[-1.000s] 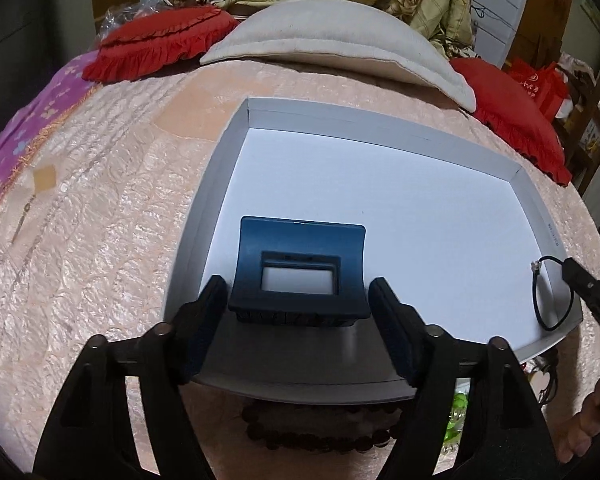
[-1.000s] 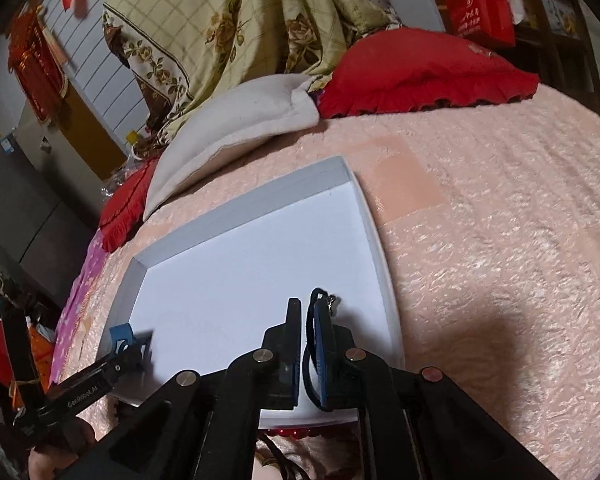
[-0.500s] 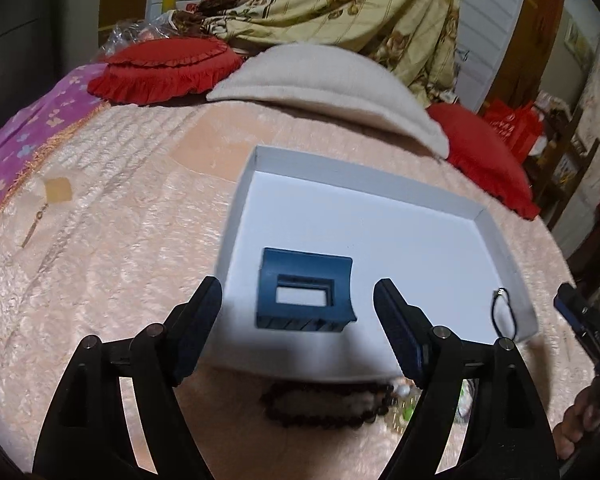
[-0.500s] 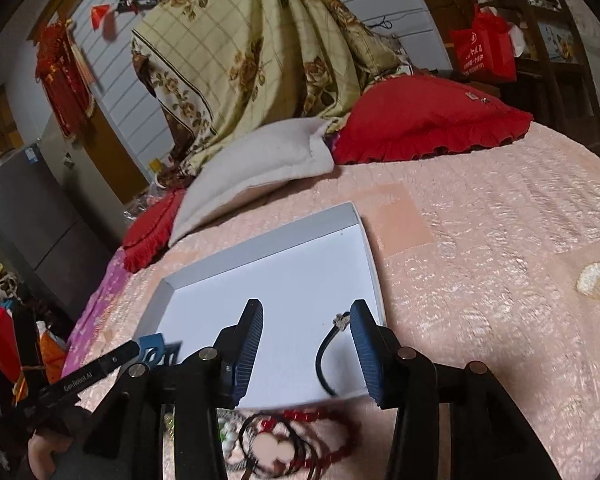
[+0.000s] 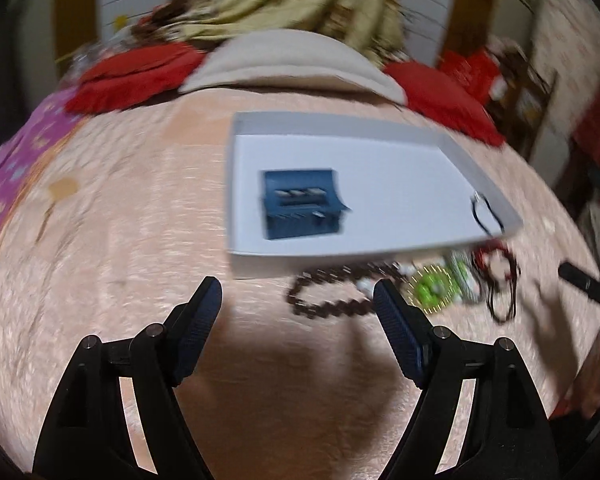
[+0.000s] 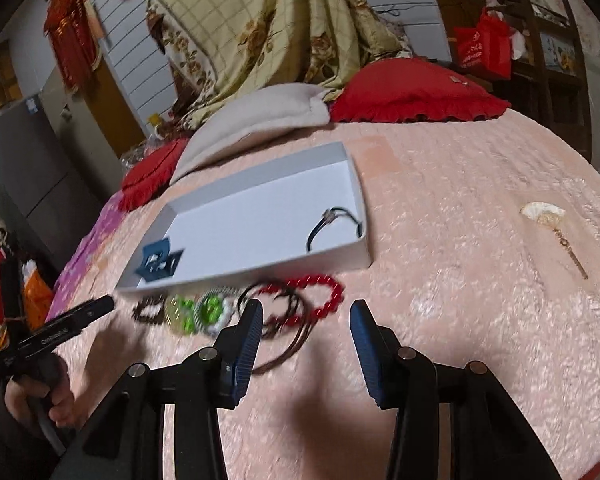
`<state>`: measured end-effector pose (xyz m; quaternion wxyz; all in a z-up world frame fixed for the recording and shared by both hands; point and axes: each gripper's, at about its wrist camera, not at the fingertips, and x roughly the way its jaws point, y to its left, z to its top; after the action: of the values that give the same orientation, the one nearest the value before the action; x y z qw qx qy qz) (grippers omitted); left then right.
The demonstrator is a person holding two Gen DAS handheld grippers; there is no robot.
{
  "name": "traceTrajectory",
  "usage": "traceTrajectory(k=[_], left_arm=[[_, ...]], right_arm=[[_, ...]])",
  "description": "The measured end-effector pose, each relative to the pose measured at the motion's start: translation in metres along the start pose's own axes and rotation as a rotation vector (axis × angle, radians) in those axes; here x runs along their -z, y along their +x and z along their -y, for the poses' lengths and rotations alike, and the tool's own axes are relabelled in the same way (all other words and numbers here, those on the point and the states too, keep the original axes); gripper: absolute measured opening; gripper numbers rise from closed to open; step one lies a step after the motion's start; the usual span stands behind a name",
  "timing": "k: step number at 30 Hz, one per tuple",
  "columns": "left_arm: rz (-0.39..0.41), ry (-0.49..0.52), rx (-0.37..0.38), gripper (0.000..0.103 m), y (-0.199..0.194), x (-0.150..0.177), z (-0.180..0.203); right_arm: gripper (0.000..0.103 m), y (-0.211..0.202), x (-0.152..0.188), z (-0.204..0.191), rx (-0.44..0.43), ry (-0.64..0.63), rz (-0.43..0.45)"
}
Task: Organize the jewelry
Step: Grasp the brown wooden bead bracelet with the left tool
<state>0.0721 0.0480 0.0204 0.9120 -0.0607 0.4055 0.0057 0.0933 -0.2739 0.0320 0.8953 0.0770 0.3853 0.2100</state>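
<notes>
A white tray lies on the pink bedspread. In its near left corner stands a blue ring holder. By its right wall lies a black cord bracelet. In front of the tray sit a brown bead bracelet, a green piece and a red bead bracelet. My left gripper hangs open and empty, short of the tray. My right gripper is open and empty just short of the red beads.
A pale shell-shaped hairpin lies on the bedspread to the right. Dark cord loops trail from the pile. Red cushions and a beige pillow line the far side of the bed. A hand holds the left gripper's handle.
Both grippers have drawn back from the tray. The left has let go of the blue holder. The right has opened and left the black cord bracelet in the tray.
</notes>
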Motion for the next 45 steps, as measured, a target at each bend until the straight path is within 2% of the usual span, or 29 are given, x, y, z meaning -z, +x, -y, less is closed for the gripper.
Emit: traceTrajectory(k=[2, 4, 5, 6, 9, 12, 13, 16, 17, 18, 19, 20, 24, 27, 31, 34, 38, 40, 42, 45], left_arm=[[-0.021, 0.047, 0.011, 0.072, 0.009, 0.0, 0.01], [-0.064, 0.093, 0.025, 0.061, 0.021, 0.001, 0.019], [-0.079, 0.107, 0.027, 0.051, 0.026, 0.002, 0.022], [-0.095, 0.127, 0.028, 0.047, 0.031, 0.002, 0.026], [-0.081, 0.194, 0.026, 0.046, 0.034, 0.001, 0.036], [-0.124, 0.242, 0.038, 0.046, 0.043, 0.003, 0.043], [-0.114, 0.259, 0.034, 0.046, 0.043, 0.004, 0.045], [-0.13, 0.24, 0.065, 0.046, 0.047, 0.004, 0.041], [-0.133, 0.24, 0.068, 0.039, 0.046, 0.004, 0.04], [-0.133, 0.244, 0.08, 0.018, 0.046, 0.004, 0.04], [-0.138, 0.249, 0.096, 0.009, 0.043, 0.005, 0.041], [-0.148, 0.249, 0.108, 0.007, 0.042, 0.006, 0.041], [-0.178, 0.241, 0.166, 0.007, 0.03, 0.012, 0.042], [-0.13, 0.23, 0.152, 0.007, 0.015, 0.014, 0.039], [-0.052, 0.13, 0.141, 0.007, -0.002, 0.003, 0.022], [-0.04, 0.077, 0.125, 0.007, -0.001, -0.003, 0.012], [-0.044, 0.072, 0.11, 0.007, 0.002, -0.006, 0.014], [-0.046, 0.079, 0.111, 0.007, 0.002, -0.006, 0.016], [-0.051, 0.082, 0.115, 0.007, 0.003, -0.006, 0.017], [-0.056, 0.083, 0.112, 0.007, 0.003, -0.005, 0.016]], right_arm=[[0.043, 0.002, 0.002, -0.004, 0.003, -0.025, -0.011], [0.043, 0.007, 0.003, -0.004, 0.012, -0.031, -0.025], [0.043, 0.008, 0.003, -0.003, 0.013, -0.029, -0.03], [0.043, 0.009, 0.003, -0.002, 0.013, -0.024, -0.035], [0.043, 0.01, 0.003, 0.0, 0.011, -0.02, -0.039], [0.043, 0.01, 0.003, -0.001, 0.005, -0.024, -0.041], [0.043, 0.01, 0.003, -0.002, 0.004, -0.027, -0.043], [0.043, 0.011, 0.003, -0.004, 0.001, -0.031, -0.046], [0.043, 0.011, 0.003, -0.004, -0.001, -0.033, -0.046], [0.043, 0.011, 0.003, -0.004, -0.004, -0.035, -0.045], [0.043, 0.011, 0.003, -0.005, -0.009, -0.038, -0.042], [0.043, 0.011, 0.002, -0.007, -0.014, -0.042, -0.04], [0.043, 0.013, 0.004, -0.015, -0.038, -0.083, -0.042], [0.043, 0.021, 0.008, -0.019, -0.034, -0.113, -0.078], [0.043, 0.037, 0.013, -0.019, 0.018, -0.135, -0.134], [0.043, 0.037, 0.008, -0.021, 0.027, -0.159, -0.087], [0.042, 0.042, -0.004, -0.026, 0.043, -0.203, -0.028], [0.035, 0.05, -0.01, -0.026, 0.034, -0.203, -0.033], [0.021, 0.058, -0.01, -0.023, 0.044, -0.187, -0.066], [0.014, 0.057, -0.005, -0.028, 0.057, -0.206, -0.083]])
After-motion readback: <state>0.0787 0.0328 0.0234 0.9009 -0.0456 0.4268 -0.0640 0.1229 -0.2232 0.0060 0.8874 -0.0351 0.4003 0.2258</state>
